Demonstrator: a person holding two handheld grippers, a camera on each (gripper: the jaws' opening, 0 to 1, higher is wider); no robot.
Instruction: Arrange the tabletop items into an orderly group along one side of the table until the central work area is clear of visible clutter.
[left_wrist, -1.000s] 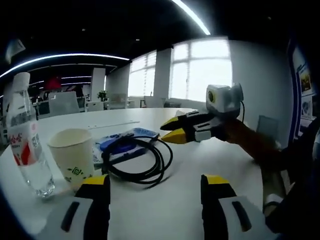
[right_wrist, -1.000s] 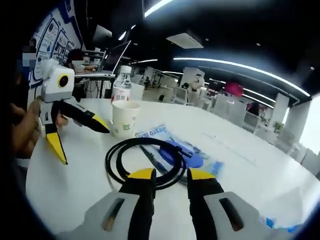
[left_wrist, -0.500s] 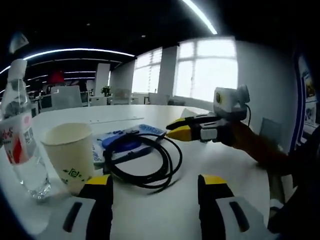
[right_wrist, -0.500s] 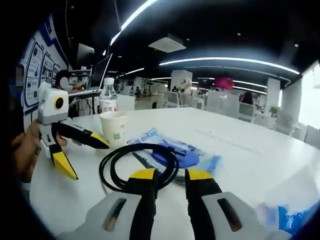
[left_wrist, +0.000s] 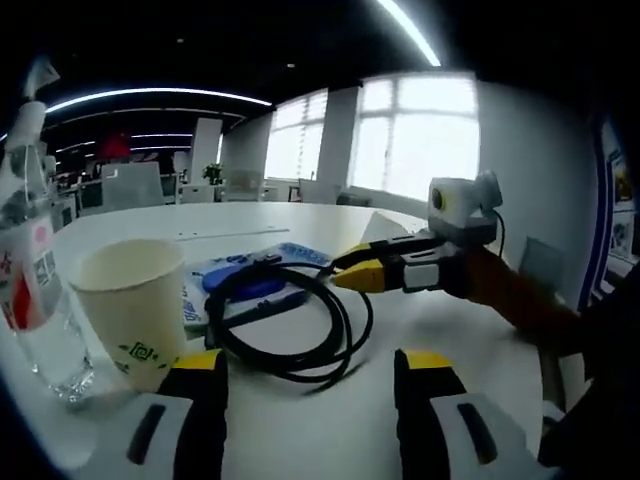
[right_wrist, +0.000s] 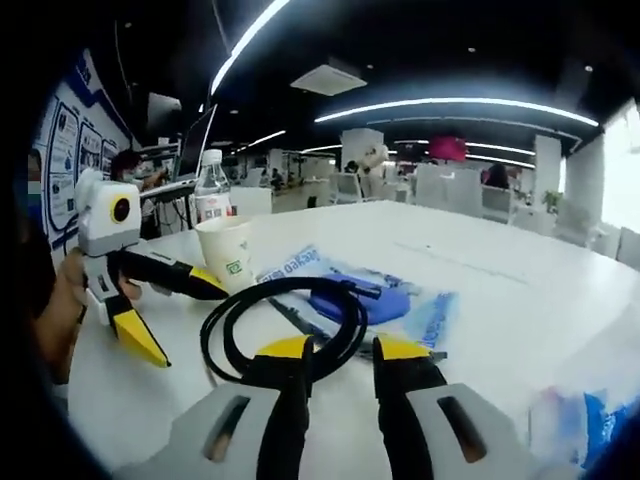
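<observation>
A black cable coil (left_wrist: 215, 325) lies on the white table (left_wrist: 300, 225), resting partly on a blue packet (left_wrist: 245, 280). A paper cup (left_wrist: 130, 310) and a water bottle (left_wrist: 25, 300) stand left of it. My left gripper (left_wrist: 312, 365) is open, just short of the coil's near edge. My right gripper (left_wrist: 352, 268) reaches in from the right, tips at the coil's rim. In the right gripper view, my right gripper (right_wrist: 342, 350) is narrowly open at the cable coil (right_wrist: 300, 284), with the blue packet (right_wrist: 350, 300), cup (right_wrist: 230, 255) and bottle (right_wrist: 210, 195) beyond. The left gripper (right_wrist: 185, 322) is spread wide.
A blue-and-white wrapper (right_wrist: 590, 420) lies at the lower right of the right gripper view. A hand (right_wrist: 60, 300) holds the left gripper. The table (right_wrist: 520, 270) stretches bare behind the packet. Office desks and chairs stand far beyond.
Both cameras have crept a little closer to the coil and cup. The right gripper's tips now sit slightly nearer the cable's rim. The objects themselves have not moved.
</observation>
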